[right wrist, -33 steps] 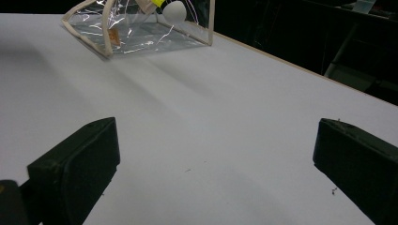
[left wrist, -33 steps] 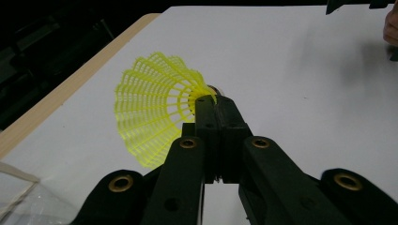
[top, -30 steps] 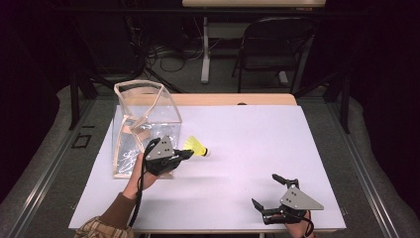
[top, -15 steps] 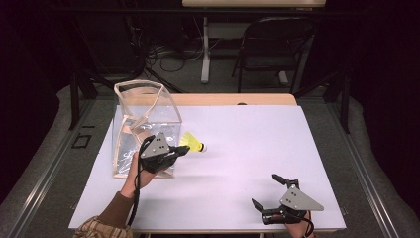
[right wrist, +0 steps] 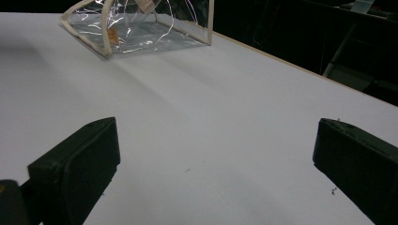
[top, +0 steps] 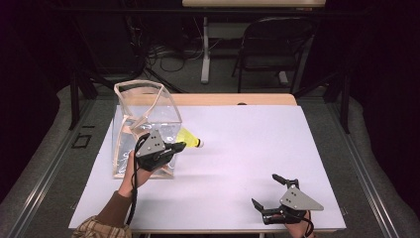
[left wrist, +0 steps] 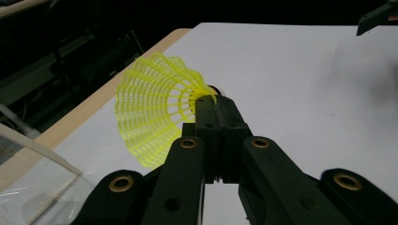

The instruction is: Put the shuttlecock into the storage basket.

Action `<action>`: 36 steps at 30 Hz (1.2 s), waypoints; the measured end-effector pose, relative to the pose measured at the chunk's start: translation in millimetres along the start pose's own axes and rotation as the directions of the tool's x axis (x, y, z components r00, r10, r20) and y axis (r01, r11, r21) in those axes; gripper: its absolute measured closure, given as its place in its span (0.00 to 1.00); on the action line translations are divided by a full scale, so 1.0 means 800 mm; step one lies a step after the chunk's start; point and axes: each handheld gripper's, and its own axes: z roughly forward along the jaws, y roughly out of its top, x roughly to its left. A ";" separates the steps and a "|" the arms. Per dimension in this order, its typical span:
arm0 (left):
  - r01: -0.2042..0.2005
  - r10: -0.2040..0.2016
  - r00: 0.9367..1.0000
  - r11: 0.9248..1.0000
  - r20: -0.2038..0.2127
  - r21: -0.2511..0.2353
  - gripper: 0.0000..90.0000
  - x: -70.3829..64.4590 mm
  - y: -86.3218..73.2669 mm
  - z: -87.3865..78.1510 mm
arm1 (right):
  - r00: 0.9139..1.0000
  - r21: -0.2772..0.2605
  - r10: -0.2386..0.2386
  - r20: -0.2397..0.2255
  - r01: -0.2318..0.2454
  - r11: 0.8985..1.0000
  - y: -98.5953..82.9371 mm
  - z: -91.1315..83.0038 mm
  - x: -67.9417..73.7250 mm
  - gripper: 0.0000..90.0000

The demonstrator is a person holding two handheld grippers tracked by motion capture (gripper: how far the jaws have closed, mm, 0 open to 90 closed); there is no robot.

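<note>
My left gripper [top: 179, 147] is shut on a yellow shuttlecock [top: 188, 137] and holds it in the air beside the right wall of a clear plastic bag [top: 143, 119] with cream edging. In the left gripper view the jaws [left wrist: 217, 108] pinch the shuttlecock [left wrist: 155, 112] near its cork, with the mesh skirt fanning out to the left. My right gripper [top: 270, 193] rests open near the table's front right edge, nothing between its fingers [right wrist: 80, 164]. The bag [right wrist: 141, 28] stands far off in the right gripper view.
A white sheet [top: 247, 144] covers the table, with a wooden strip [top: 233, 99] along its far edge. A dark folding chair [top: 270, 44] and cables [top: 163, 54] lie on the floor beyond the table.
My left gripper has carried the shuttlecock up and slightly back toward the bag's right side. The right gripper has stayed in place.
</note>
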 end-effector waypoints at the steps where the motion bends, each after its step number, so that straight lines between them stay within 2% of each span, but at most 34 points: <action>1: 0.000 0.000 1.000 1.000 -0.004 -0.001 1.00 0.000 0.001 -0.001 | 1.000 0.000 0.000 0.001 0.000 1.000 0.000 0.000 0.000 0.01; 21: 0.003 -0.005 0.998 1.000 -0.057 -0.028 1.00 0.012 0.013 -0.010 | 1.000 -0.003 0.008 0.000 -0.008 1.000 0.000 0.000 0.001 0.01; 26: -0.016 0.014 0.997 0.999 -0.071 -0.033 1.00 0.013 0.022 -0.013 | 1.000 -0.005 0.004 0.002 -0.004 1.000 0.000 -0.001 0.002 0.01; 36: -0.022 0.018 0.996 0.999 -0.091 -0.044 1.00 0.024 0.034 -0.019 | 1.000 -0.003 0.007 0.001 -0.007 1.000 0.000 0.000 0.001 0.01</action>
